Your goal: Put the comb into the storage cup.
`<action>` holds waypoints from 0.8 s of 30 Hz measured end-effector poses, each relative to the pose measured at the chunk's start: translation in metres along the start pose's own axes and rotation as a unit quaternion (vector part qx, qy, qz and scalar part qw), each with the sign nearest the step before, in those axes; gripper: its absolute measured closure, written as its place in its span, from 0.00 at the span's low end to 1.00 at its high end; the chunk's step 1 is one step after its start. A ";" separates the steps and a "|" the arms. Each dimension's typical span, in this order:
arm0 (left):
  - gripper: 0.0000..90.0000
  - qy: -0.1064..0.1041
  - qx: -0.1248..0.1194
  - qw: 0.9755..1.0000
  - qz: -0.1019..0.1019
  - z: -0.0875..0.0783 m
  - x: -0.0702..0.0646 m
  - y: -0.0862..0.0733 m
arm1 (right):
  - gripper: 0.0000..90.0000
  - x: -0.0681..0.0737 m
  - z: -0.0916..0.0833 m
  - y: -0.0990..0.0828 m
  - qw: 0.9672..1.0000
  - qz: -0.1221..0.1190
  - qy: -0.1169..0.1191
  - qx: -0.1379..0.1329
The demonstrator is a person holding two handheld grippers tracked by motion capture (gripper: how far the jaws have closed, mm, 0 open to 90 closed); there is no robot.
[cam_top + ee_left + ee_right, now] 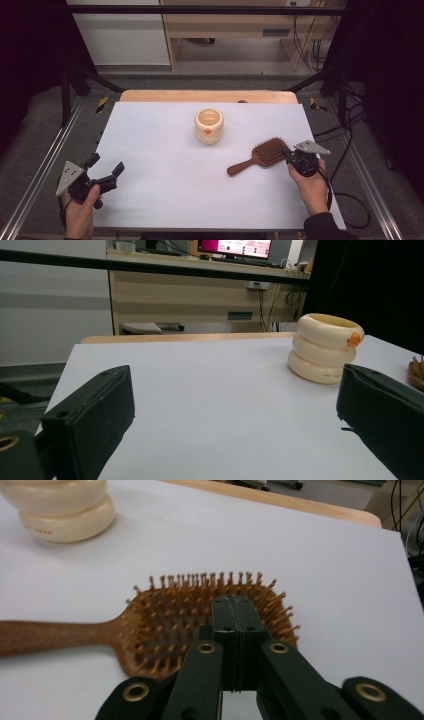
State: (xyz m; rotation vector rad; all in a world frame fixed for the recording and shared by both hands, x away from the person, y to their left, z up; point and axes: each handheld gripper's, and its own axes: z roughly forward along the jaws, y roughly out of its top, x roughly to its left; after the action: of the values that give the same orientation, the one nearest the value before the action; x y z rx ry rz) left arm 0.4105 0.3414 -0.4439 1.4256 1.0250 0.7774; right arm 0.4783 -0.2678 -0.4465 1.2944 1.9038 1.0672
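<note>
Hairbrush under closed right gripper fingers.

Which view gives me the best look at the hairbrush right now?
The high view: the whole hairbrush shows, handle pointing lower left, head by the right gripper. The right gripper view shows the bristled head close up, partly behind the shut jaws, with the handle cut off. The left gripper view catches a sliver at its right edge.

A lab: framed test table, monitor, trailing cables.
</note>
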 end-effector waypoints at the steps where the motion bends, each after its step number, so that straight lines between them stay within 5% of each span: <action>1: 0.02 0.000 0.002 1.000 0.001 0.000 0.000 0.000 | 1.00 -0.003 0.002 0.003 1.000 -0.002 -0.002 0.000; 8: 0.03 0.002 0.001 1.000 0.000 0.000 0.000 0.000 | 1.00 -0.026 0.022 0.022 1.000 0.012 -0.014 0.005; 24: 0.03 0.006 -0.005 1.000 0.003 -0.002 0.001 0.000 | 1.00 -0.055 0.048 0.013 0.997 0.052 -0.047 0.034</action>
State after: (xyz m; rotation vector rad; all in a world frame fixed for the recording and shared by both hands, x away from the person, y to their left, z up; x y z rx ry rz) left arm 0.4089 0.3432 -0.4438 1.4175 1.0252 0.7962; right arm 0.5430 -0.3028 -0.4577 1.4700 1.8335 0.9833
